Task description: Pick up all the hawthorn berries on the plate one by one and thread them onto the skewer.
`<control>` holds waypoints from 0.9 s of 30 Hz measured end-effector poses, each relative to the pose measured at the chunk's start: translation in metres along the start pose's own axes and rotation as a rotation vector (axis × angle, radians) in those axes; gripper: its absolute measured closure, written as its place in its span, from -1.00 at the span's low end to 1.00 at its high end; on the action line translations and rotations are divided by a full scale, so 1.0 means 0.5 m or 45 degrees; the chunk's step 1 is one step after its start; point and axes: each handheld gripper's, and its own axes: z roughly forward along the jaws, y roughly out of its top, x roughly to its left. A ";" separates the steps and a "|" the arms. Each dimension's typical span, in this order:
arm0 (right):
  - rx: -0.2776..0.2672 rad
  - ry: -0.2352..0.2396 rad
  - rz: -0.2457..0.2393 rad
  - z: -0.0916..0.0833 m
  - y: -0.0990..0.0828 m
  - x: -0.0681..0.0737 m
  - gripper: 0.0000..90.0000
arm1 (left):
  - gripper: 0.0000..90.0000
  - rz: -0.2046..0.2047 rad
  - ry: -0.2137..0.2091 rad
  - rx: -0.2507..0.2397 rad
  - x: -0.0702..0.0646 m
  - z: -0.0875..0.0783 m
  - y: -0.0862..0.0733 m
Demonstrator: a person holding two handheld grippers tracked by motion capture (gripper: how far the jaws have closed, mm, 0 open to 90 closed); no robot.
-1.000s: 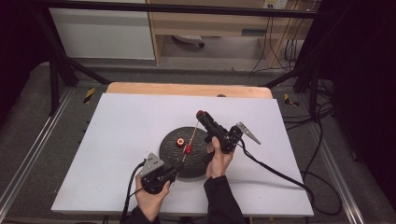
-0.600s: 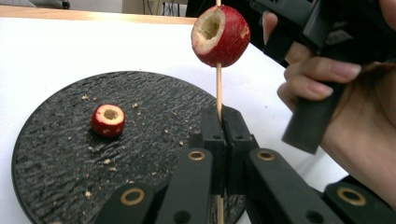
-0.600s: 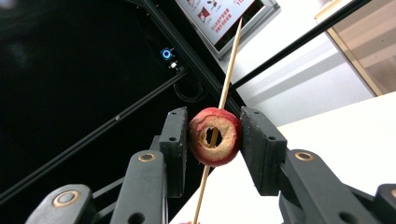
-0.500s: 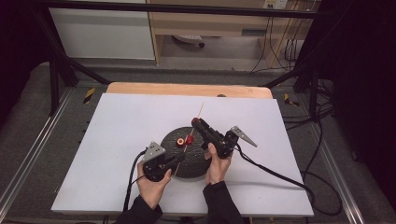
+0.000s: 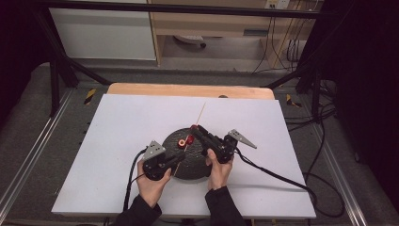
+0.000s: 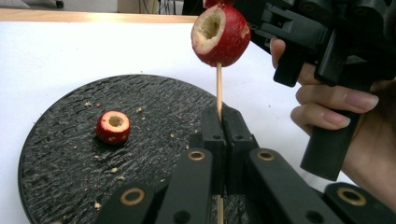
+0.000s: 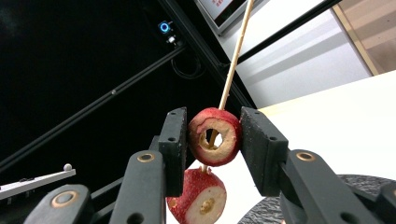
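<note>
A round dark plate (image 5: pixel 195 165) sits on a white table (image 5: pixel 117 136), with one red cored fruit (image 5: pixel 181 141) lying on it. The left gripper (image 5: pixel 180 157) clamps the lower end of a thin wooden skewer (image 5: pixel 201 113) that slants up past the plate's far rim. The right gripper (image 5: pixel 194 129) holds a red fruit piece (image 5: pixel 190 139) on the skewer.

Black claws (image 6: pixel 224 135) with brass-ringed screws, black cables, dark sleeves.
</note>
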 end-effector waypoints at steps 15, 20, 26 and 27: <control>0.304 -0.142 -0.281 -0.033 0.051 -0.008 -0.62 | 0.97 0.087 0.022 0.125 0.064 -0.061 -0.038; 0.513 -0.200 -0.383 -0.039 0.051 -0.020 -0.82 | 0.97 0.120 0.042 0.189 0.089 -0.091 -0.055; 0.701 -0.240 -0.446 -0.039 0.050 -0.029 -0.88 | 0.97 0.143 0.065 0.253 0.121 -0.131 -0.073; 0.727 -0.245 -0.455 -0.038 0.050 -0.031 -0.89 | 0.97 0.139 0.058 0.261 0.125 -0.137 -0.076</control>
